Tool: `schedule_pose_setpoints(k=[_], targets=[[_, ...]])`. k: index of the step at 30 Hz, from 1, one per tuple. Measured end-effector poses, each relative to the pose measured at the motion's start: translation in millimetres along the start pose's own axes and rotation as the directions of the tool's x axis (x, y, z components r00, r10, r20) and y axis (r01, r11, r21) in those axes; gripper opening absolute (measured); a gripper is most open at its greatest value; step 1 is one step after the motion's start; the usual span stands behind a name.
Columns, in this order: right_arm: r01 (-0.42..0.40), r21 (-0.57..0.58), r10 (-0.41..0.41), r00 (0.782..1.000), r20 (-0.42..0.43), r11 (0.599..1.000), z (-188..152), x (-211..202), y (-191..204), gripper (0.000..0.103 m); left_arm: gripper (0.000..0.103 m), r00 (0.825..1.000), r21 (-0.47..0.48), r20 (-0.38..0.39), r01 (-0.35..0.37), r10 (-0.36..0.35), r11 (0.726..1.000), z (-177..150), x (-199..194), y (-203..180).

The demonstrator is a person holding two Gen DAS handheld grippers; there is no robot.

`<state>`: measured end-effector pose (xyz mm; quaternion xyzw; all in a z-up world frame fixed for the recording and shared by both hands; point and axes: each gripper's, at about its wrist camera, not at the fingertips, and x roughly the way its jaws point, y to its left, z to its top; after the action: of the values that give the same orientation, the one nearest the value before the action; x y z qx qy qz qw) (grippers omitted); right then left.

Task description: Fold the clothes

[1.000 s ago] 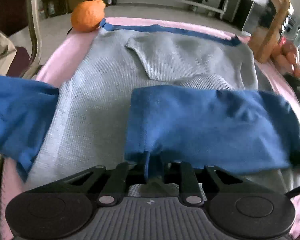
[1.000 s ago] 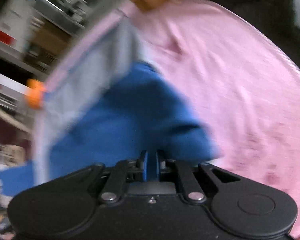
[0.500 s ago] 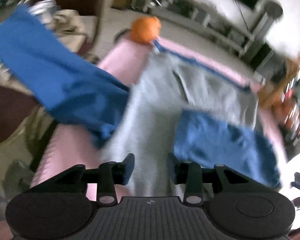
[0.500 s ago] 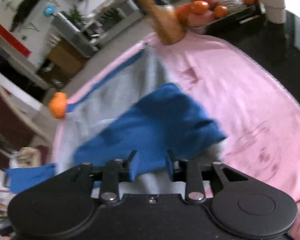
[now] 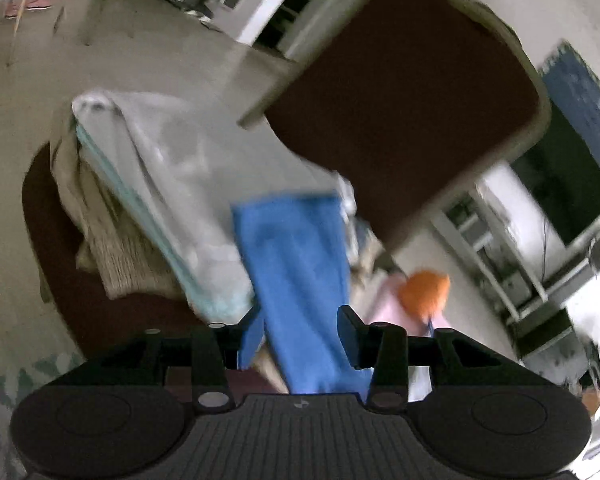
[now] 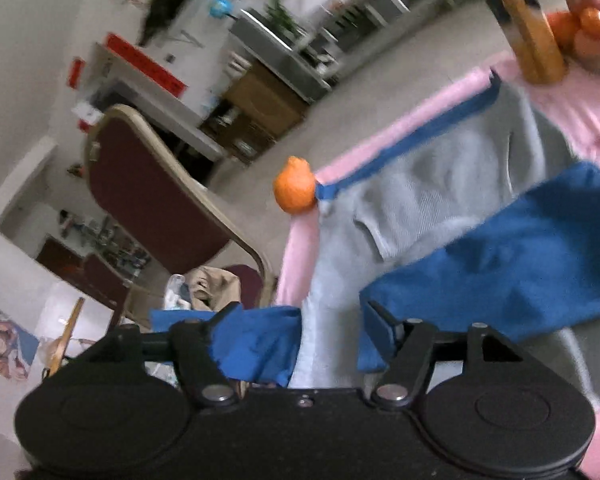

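- Left claw [image 5: 300, 330]: matte black body with ribbed grey centre panel, two round end discs, silver screws at the linkage arms.
- Right claw [image 6: 298, 330]: black, smooth, twin discs, silver screws.

Both grippers let go of blue sleeve [image 6: 500, 264], left gripper [image 5: 300, 328] swung w/ blur, prob. toward other sleeve [image 5: 296, 264]

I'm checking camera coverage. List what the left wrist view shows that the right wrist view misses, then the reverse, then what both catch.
Only the left wrist view: the pile of pale laundry spread on the chair seat, and the open left gripper.

Only the right wrist view: the grey sweater body, the folded blue sleeve lying on it, the fruit, and the open right gripper.

Both: the orange, the unfolded blue sleeve, the pink cloth and the dark red chair.
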<state>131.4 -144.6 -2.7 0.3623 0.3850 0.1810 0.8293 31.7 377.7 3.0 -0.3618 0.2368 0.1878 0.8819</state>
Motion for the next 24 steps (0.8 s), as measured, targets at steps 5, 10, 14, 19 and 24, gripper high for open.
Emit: schedule_pose_setpoints(k=[5,10,14,19,24], targets=[[-0.040,0.059,0.044,0.997,-0.069,0.997,-10,42,12,0.065,0.047,0.999,0.075,0.011,-0.048,0.047,0.996,30,35,4],[-0.039,0.024,0.041,0.995,-0.096,0.999,-17,54,21,0.066,0.047,0.996,0.121,0.002,-0.091,0.092,0.988,37,60,6],[-0.037,-0.001,0.037,0.993,-0.111,0.999,-19,61,26,0.067,0.036,0.992,0.179,0.007,-0.122,0.123,0.976,35,70,4],[-0.035,0.028,0.037,0.993,-0.109,0.999,-17,61,17,0.067,0.001,0.988,0.225,0.050,-0.155,0.147,0.962,30,61,-7],[-0.041,0.030,0.043,0.997,-0.069,0.999,-6,35,3,0.068,0.001,0.981,0.393,0.159,-0.167,0.112,0.904,11,12,-72]])
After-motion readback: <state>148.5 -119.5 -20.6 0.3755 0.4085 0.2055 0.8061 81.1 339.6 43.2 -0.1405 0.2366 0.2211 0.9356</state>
